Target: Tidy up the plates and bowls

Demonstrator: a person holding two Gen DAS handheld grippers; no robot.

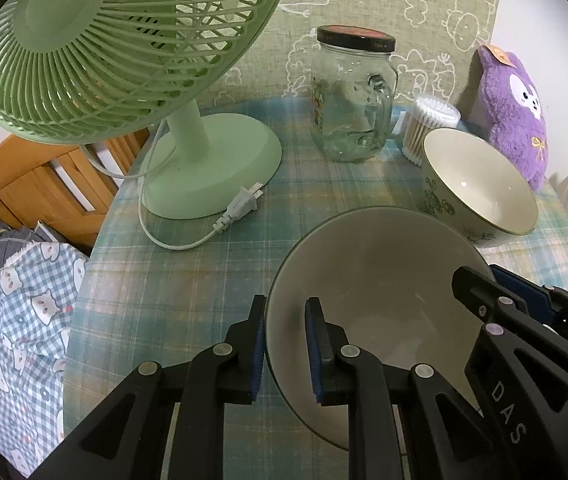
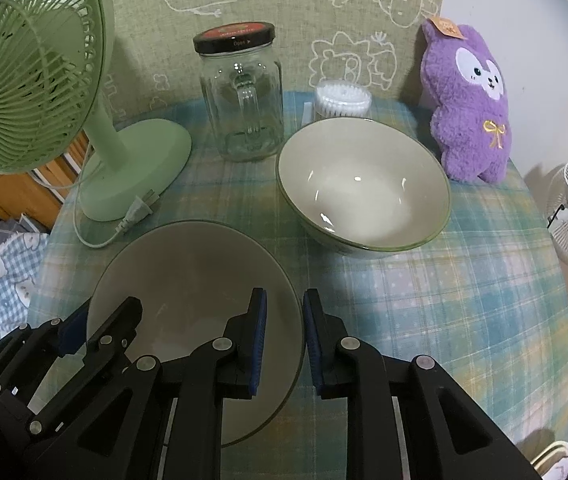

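Note:
A near cream bowl (image 1: 376,280) with a green rim sits between both grippers; it also shows in the right wrist view (image 2: 187,280). My left gripper (image 1: 284,350) straddles its left rim, one finger inside, one outside, pads close on the wall. My right gripper (image 2: 284,346) straddles its right rim the same way. The right gripper (image 1: 496,304) shows in the left wrist view, and the left gripper (image 2: 95,324) in the right wrist view. A second cream bowl (image 2: 364,188) with a green pattern stands behind to the right (image 1: 484,188).
A green desk fan (image 1: 123,48) stands at the back left, its plug and cord (image 1: 239,204) lying on the checked tablecloth (image 2: 464,300). A glass jar (image 2: 241,96), a tub of cotton swabs (image 1: 430,122) and a purple plush toy (image 2: 470,100) stand along the back.

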